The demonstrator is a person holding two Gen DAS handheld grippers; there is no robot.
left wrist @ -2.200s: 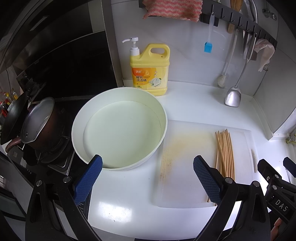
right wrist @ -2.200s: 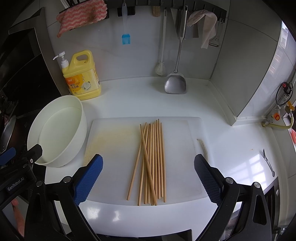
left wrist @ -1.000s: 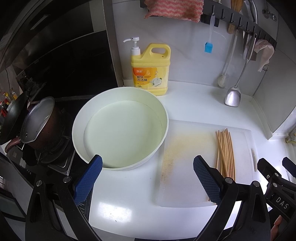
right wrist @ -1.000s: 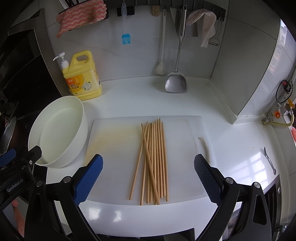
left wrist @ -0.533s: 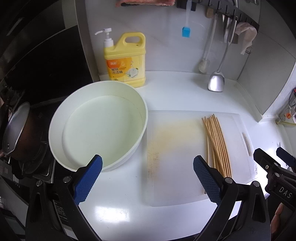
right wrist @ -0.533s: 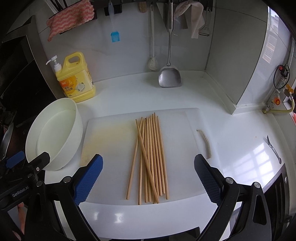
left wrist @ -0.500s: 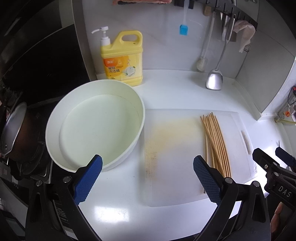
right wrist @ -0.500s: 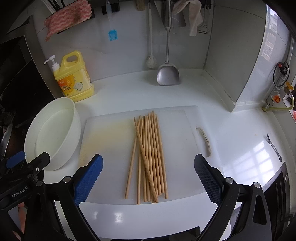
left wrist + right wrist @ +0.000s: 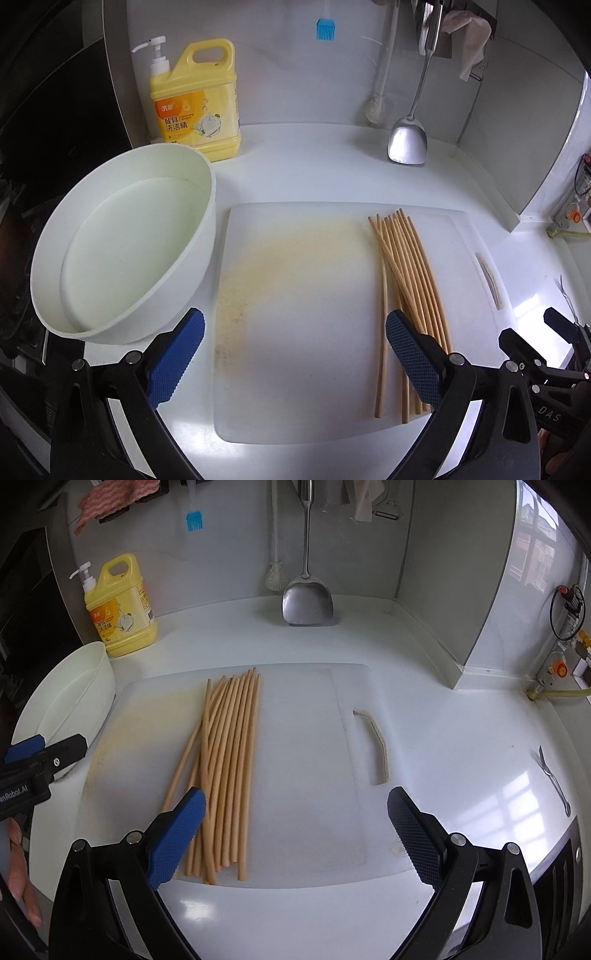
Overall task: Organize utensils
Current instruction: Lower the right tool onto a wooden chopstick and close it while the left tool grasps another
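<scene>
Home kitchen, dish soap (image 9: 195,99), hanging spatula (image 9: 408,138), countertop (image 9: 314,166)

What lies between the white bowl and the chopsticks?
Only a bare, yellow-stained stretch of the cutting board separates the bowl from the chopsticks, in the left wrist view.

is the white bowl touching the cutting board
Cannot tell. In the left wrist view the white bowl overhangs the cutting board edge, hiding any gap at its base.
</scene>
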